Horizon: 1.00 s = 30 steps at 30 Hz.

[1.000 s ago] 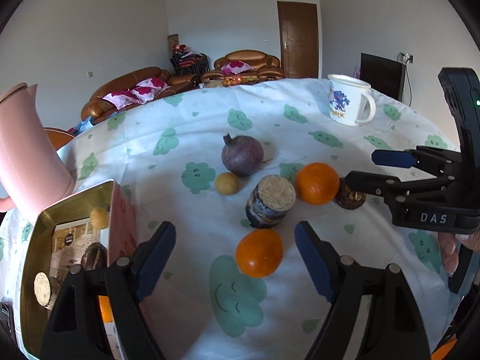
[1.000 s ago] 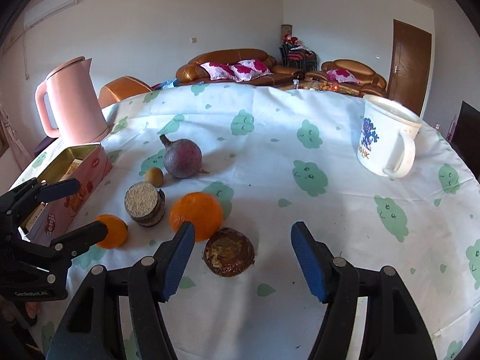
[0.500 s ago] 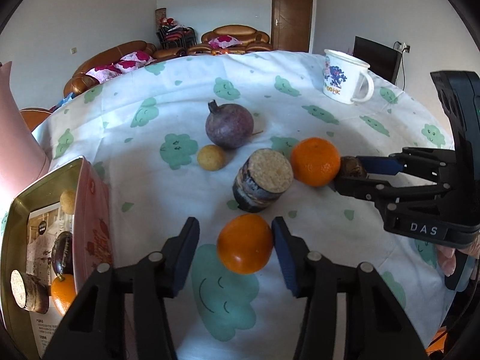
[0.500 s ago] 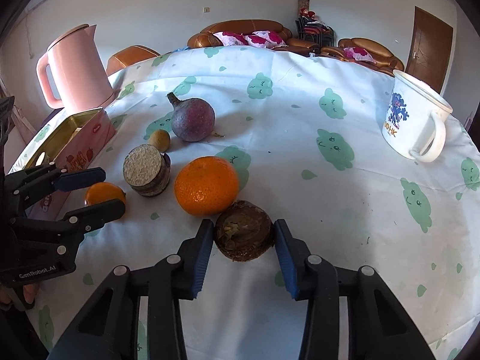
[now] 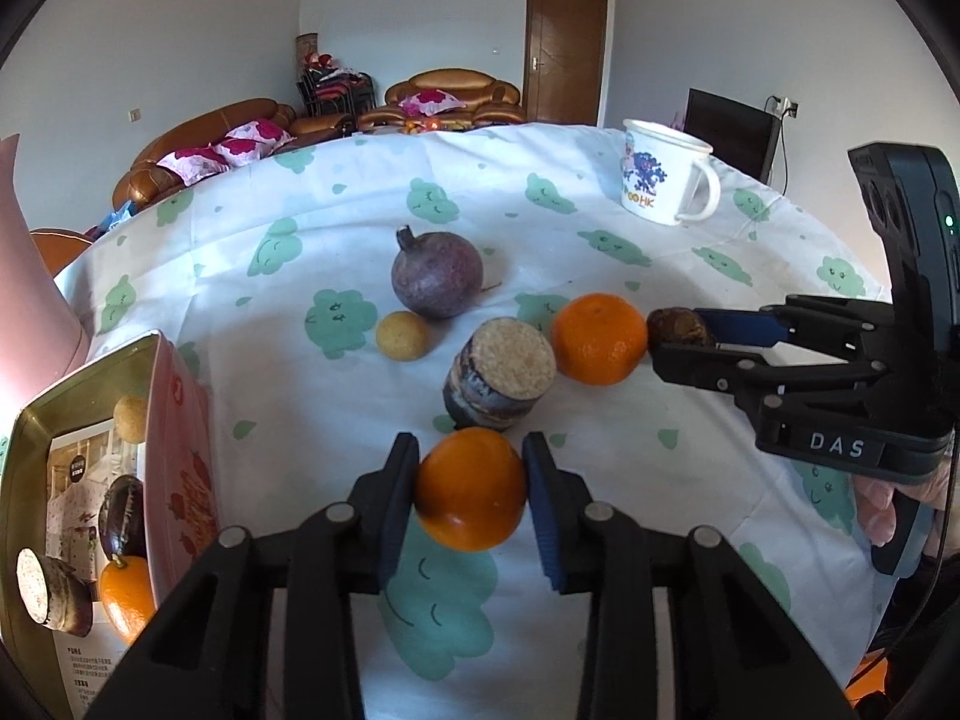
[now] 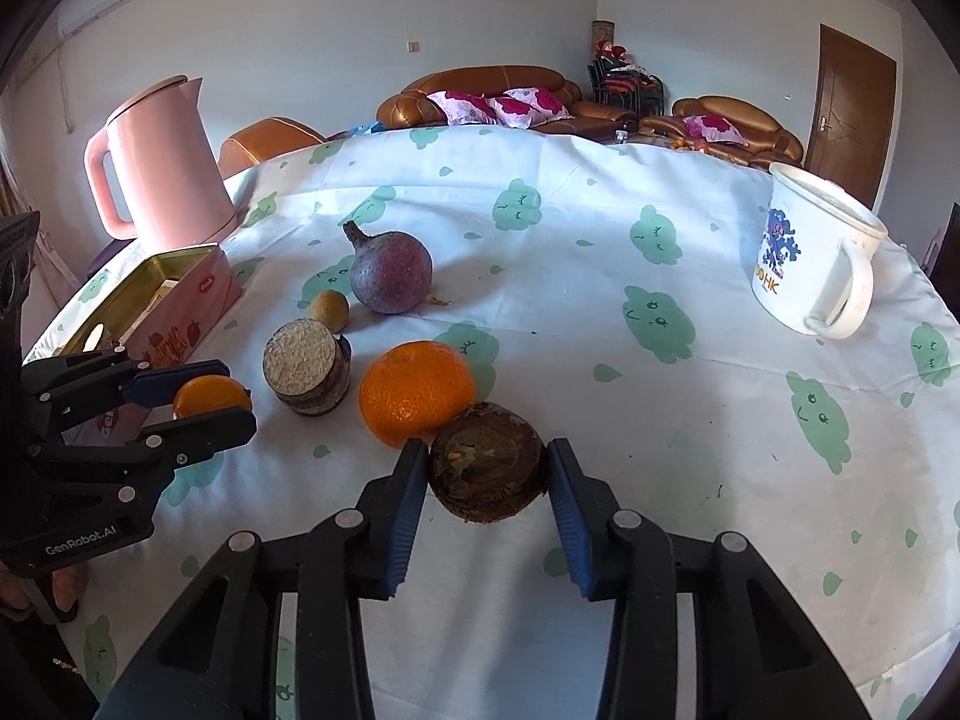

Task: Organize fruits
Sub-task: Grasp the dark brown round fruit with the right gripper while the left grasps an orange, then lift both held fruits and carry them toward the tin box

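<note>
My left gripper is closing its jaws on a small orange at the near side of the table, and both blue pads touch its sides. My right gripper is shut on a brown, rough round fruit resting on the cloth. A larger orange touches that brown fruit from behind. Further back lie a dark cut piece with a pale top, a small yellow fruit and a purple fruit with a stem.
An open pink tin box at the left holds several fruits. A pink kettle stands behind it. A white mug sits at the far right. The white cloth with green clouds is bare on the right.
Both grippers went from wide open to closed around their fruits: the left on the small orange, the right on the brown fruit. The fruits on the table have not shifted.
</note>
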### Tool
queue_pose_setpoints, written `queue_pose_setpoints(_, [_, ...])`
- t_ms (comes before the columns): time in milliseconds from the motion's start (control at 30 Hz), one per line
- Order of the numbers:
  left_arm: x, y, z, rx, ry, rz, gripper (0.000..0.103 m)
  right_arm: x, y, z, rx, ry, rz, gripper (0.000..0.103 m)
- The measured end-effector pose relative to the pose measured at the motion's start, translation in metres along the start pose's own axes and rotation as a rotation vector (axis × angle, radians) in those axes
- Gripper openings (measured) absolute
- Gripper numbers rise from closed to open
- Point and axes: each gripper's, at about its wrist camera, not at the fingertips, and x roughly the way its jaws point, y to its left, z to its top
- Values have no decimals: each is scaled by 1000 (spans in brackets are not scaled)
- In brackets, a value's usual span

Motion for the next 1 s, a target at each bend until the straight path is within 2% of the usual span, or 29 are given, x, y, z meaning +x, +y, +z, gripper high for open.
queue_pose_setpoints(400, [-17, 2, -1, -9, -89, -3, 37, -18, 3, 0, -23, -98, 17, 42])
queue_pose_setpoints(1000, [-36, 13, -5, -59, -200, 23, 37, -33, 11, -4, -68, -189, 33, 42])
